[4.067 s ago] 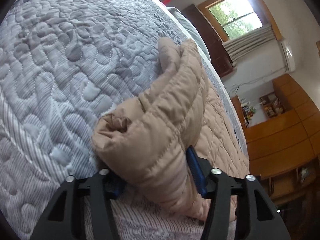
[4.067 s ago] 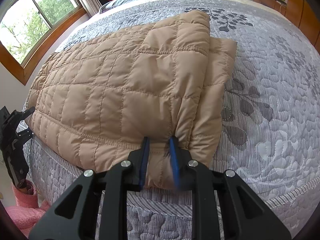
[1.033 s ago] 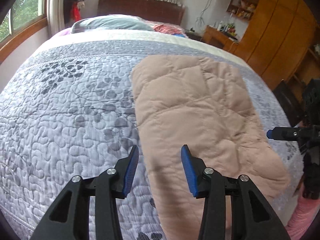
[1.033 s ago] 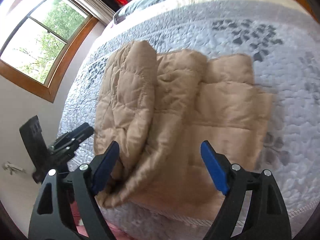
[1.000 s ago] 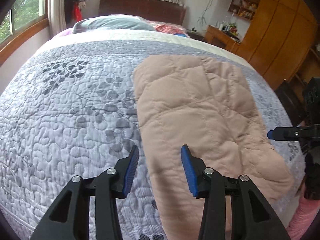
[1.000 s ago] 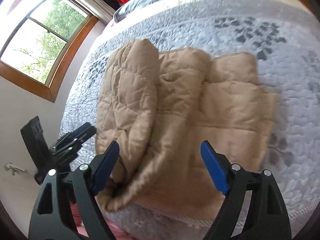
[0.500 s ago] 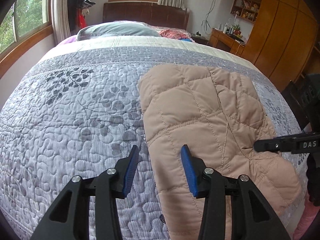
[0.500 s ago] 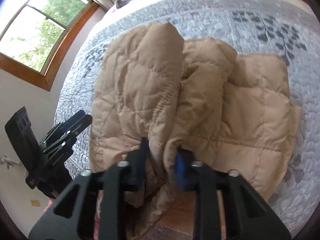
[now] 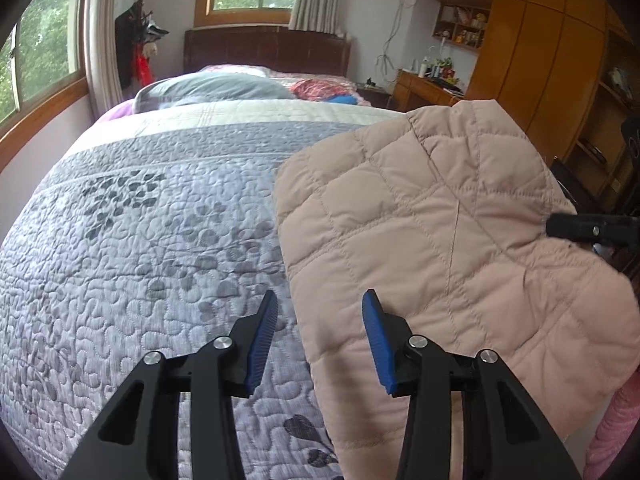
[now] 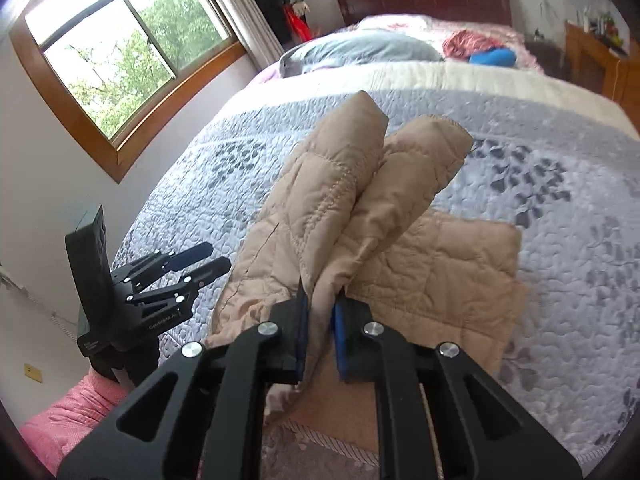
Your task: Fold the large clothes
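A tan quilted jacket [image 9: 436, 240] lies partly folded on the grey quilted bedspread [image 9: 152, 240] near the bed's foot. My right gripper [image 10: 320, 320] is shut on a bunched fold of the jacket [image 10: 344, 200] and holds it raised above the rest of the garment; it also shows in the left wrist view [image 9: 592, 229] at the jacket's right edge. My left gripper [image 9: 320, 320] is open and empty, hovering over the jacket's left edge; it shows in the right wrist view [image 10: 192, 260] left of the jacket.
Pillows [image 9: 212, 90] and a dark headboard [image 9: 264, 50] are at the bed's far end. Wooden wardrobes and a desk [image 9: 520, 60] stand to the right. Windows [image 10: 132, 48] line the left wall. A pink cloth [image 10: 72, 412] lies below the bed's foot.
My right gripper closed on the jacket's near fold and lifted it up off the bed. My left gripper stayed open and rose slightly.
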A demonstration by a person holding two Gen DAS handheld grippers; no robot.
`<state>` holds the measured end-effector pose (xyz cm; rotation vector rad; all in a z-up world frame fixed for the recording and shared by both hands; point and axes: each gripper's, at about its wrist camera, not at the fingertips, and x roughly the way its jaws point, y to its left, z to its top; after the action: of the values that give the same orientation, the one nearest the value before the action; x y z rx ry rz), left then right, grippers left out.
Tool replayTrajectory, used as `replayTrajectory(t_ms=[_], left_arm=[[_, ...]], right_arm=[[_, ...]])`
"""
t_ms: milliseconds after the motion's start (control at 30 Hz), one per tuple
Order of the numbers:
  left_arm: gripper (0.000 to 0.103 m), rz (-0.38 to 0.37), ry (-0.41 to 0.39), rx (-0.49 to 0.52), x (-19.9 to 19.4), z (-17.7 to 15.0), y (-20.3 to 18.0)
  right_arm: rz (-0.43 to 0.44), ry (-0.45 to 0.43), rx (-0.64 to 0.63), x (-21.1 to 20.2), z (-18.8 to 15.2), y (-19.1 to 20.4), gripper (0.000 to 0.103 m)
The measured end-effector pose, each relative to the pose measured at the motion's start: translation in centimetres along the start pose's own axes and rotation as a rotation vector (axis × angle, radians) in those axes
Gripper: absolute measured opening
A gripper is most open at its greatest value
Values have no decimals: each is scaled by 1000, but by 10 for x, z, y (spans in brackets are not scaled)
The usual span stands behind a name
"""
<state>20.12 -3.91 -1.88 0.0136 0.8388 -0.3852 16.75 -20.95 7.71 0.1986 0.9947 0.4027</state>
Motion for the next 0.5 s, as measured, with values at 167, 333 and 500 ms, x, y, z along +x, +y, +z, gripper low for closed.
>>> replayTrajectory(t_ms=[167, 333, 500], left_arm=[[44, -20, 3, 34, 0, -2, -15], [44, -32, 24, 58, 9, -5, -26], [44, -30, 45, 71, 20, -11, -35]], right_arm=[[-31, -15, 50, -13, -9, -27, 9], [-42, -10, 104, -15, -25, -55, 9], [-33, 25, 150, 4, -42, -75, 9]])
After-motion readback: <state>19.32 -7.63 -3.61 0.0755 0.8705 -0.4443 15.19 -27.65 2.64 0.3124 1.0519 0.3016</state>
